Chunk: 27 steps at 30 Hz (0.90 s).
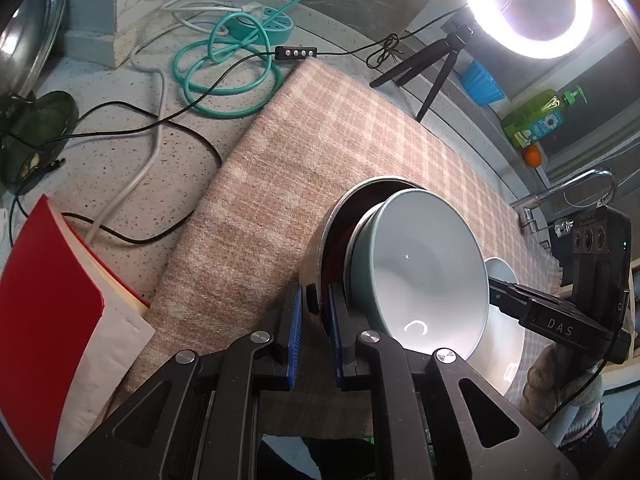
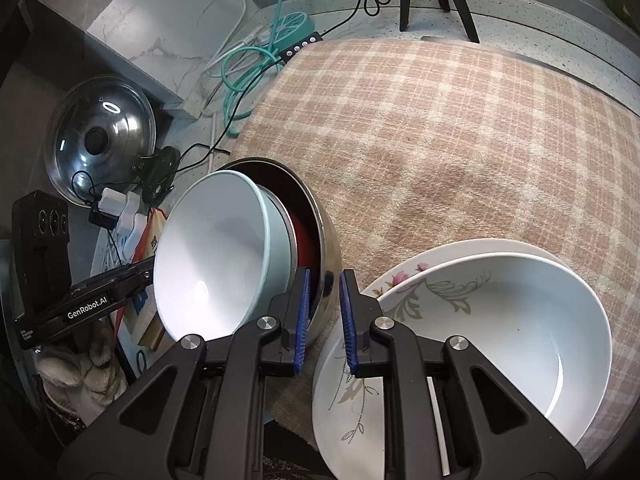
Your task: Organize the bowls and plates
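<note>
A stack of a steel bowl (image 1: 320, 256) (image 2: 326, 248), a red dish inside it and a pale teal bowl (image 1: 424, 276) (image 2: 216, 256) on top is tilted over the checked cloth. My left gripper (image 1: 314, 320) is shut on the steel bowl's rim. My right gripper (image 2: 324, 312) is shut on the same rim at the opposite side. A white bowl (image 2: 512, 320) sits in a floral plate (image 2: 360, 408) at the right; in the left wrist view they (image 1: 504, 344) show behind the stack.
The checked cloth (image 1: 320, 152) (image 2: 460, 140) covers the speckled counter. Cables and a teal power strip (image 1: 260, 28) lie at the back, beside a ring light on a tripod (image 1: 432, 68). A red book (image 1: 52, 320) and a glass pot lid (image 2: 100, 136) lie to the left.
</note>
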### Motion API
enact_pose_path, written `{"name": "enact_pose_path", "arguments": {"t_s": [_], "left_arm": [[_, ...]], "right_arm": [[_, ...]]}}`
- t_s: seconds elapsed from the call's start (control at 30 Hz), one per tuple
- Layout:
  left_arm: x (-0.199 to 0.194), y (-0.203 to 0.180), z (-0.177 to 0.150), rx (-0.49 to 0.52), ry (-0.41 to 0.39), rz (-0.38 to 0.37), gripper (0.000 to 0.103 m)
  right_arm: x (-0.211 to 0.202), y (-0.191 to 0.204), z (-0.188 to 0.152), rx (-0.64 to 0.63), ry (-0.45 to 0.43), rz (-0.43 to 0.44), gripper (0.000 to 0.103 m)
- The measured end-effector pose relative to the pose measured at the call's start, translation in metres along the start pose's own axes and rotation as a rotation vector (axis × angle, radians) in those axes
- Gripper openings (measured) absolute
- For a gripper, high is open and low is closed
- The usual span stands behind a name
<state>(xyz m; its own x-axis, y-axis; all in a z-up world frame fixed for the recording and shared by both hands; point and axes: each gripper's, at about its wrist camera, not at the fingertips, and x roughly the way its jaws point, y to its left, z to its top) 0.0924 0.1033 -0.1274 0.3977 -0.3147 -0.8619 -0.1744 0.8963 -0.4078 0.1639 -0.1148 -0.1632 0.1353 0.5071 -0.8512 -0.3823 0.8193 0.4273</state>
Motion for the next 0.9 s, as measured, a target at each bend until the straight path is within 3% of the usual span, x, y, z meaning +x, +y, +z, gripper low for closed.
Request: {"name": "enact_pose_path", "arguments": {"t_s": [0.53,0.9], "left_arm": [[-0.001,-0.005,0.001,-0.006,-0.01,0.007,0.007],[-0.018,-0.015,0.007,0.016,-0.045,0.001,0.007]], "right_arm": [[-0.001,-0.001,0.0,0.037,0.011,0.004,0.013],[-0.027,0.002,-0.001,0.055,-0.038,0.027,0.013]]}}
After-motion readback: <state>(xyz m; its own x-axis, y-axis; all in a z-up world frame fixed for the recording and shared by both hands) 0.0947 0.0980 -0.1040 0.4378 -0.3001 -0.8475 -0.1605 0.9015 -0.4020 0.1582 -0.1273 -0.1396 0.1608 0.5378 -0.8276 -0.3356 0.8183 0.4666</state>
